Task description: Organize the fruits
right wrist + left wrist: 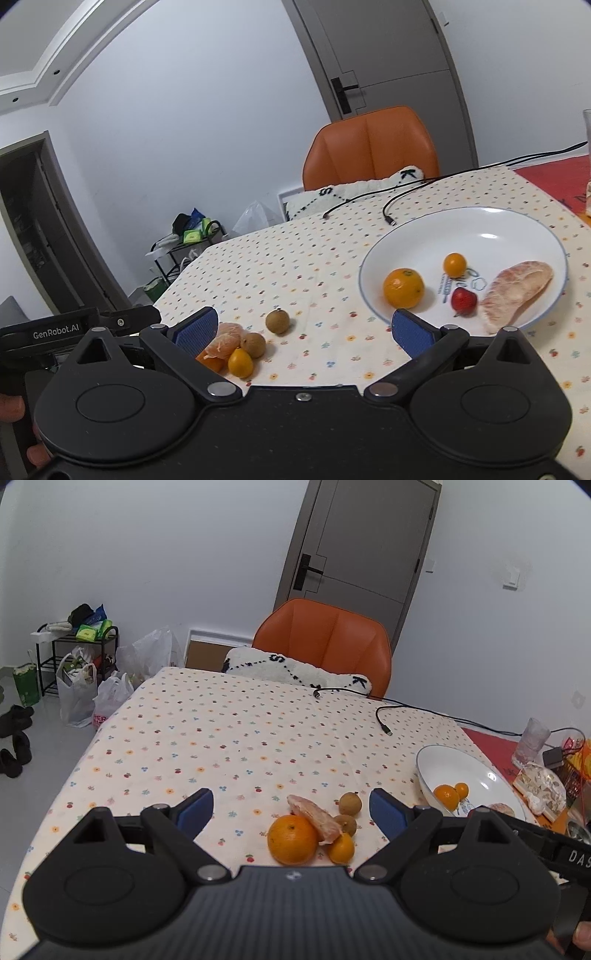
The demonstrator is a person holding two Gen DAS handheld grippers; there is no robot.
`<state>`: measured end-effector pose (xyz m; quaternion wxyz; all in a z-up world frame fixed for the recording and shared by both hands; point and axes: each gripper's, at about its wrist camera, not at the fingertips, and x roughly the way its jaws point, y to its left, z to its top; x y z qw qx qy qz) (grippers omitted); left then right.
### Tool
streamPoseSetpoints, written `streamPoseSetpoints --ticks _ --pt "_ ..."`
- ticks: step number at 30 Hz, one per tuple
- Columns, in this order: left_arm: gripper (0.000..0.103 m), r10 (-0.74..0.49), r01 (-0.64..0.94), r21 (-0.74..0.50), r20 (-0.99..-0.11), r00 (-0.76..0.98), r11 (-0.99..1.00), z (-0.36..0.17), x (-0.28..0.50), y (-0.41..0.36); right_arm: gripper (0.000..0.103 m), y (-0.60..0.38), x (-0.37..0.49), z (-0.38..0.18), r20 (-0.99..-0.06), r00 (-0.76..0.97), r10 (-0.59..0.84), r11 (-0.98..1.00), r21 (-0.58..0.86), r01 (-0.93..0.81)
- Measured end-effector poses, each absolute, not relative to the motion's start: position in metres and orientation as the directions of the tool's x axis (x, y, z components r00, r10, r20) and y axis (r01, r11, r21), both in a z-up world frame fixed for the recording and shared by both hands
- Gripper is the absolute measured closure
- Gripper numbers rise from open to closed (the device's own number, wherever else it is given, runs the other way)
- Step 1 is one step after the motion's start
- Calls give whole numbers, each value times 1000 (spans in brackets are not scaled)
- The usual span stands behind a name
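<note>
Loose fruit cluster (pixel 314 830) lies on the tablecloth (pixel 221 731) left of the plate (pixel 517 229) — cables (pixel 384 720) beyond. Both grippers — left (pixel 291 808), right (pixel 304 328) — hover low, jaws spread, empty.

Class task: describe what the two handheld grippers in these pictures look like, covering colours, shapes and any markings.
Both the left gripper and the right gripper are matte black, with a ribbed body, two rounded disc-shaped housings, silver pivot pins and angled fingers ending in blue ribbed pads. White lettering shows on each from the other's camera: "GenRobot.AI" on the left, "DAS" on the right. No sleeves or gripper cables show.
</note>
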<state>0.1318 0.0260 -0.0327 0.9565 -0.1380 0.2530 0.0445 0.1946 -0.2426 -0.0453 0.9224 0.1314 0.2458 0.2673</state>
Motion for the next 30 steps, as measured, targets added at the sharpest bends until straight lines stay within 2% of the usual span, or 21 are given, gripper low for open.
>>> streamPoseSetpoints --ticks 6,10,13,21,28,30 --pt "15 7 -159 -261 -503 864 952 -44 134 34 3 -230 197 -47 -391 718 576 813 368 -452" --pt "16 5 -165 -268 -511 860 949 -53 137 39 9 -220 199 -50 -400 695 597 800 363 -478" --pt "20 1 -167 -271 -522 853 948 -59 140 41 17 -210 201 -52 -413 674 613 789 360 -497" --pt "40 -17 -174 -289 -558 830 941 -76 146 51 30 -184 206 -56 -442 623 646 763 354 -540" --pt "46 -35 -172 -310 -563 826 935 -85 146 59 42 -165 211 -60 -465 587 663 747 351 -565" --pt "47 -33 -177 -314 -564 825 933 -85 146 61 43 -159 212 -60 -470 578 667 742 347 -574"
